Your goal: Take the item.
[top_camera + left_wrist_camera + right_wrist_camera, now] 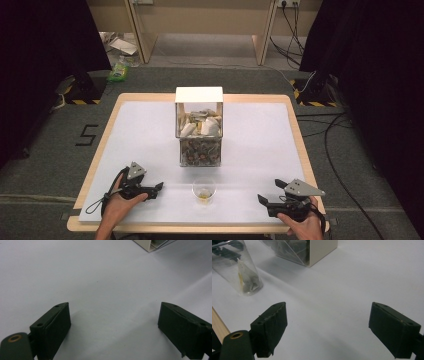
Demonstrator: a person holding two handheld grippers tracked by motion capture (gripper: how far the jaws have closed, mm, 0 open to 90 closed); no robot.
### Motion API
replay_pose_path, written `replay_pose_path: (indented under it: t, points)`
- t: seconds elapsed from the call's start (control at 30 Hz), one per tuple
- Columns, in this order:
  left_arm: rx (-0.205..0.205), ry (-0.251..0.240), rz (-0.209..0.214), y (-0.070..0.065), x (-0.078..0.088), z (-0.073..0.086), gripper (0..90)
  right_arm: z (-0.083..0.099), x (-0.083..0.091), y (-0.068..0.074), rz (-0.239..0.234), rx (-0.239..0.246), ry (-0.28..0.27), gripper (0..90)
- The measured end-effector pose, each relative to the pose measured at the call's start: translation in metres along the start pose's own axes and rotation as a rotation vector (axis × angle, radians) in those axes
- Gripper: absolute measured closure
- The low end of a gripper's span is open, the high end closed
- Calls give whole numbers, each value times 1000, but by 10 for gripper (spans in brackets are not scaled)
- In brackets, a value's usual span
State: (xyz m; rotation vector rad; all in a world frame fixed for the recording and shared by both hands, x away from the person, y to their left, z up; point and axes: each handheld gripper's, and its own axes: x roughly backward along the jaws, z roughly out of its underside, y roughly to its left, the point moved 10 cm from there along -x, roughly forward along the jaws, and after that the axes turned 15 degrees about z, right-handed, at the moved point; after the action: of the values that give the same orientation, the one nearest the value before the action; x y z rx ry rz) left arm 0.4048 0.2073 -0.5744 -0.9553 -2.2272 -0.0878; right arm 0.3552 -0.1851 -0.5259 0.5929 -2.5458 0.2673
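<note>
From above, our left fingers [159, 187] and right fingers [262, 199] lay released, the cup [204, 190] between them. In the left gripper view, bare table [105, 277] lay ahead. In the right gripper view, the cup [242, 275] with its teabag [248, 277] stood beyond our left finger; a careless reach could tip it.

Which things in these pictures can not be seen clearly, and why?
- Lower shelf of the box, high view: contents too small to identify.
- Box, left gripper view: cut off by the top edge, a corner remains.
- Plastic cup, right gripper view: its rim is cut off by the top edge.
- Tea bag: label unreadable, blurred.
</note>
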Motion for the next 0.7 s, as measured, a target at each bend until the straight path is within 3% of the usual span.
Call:
replay_pose_path:
  t: [0.7]
  points:
    - [1,-2,1,0,0,0,104,28,4,-9,36,21,93,159]
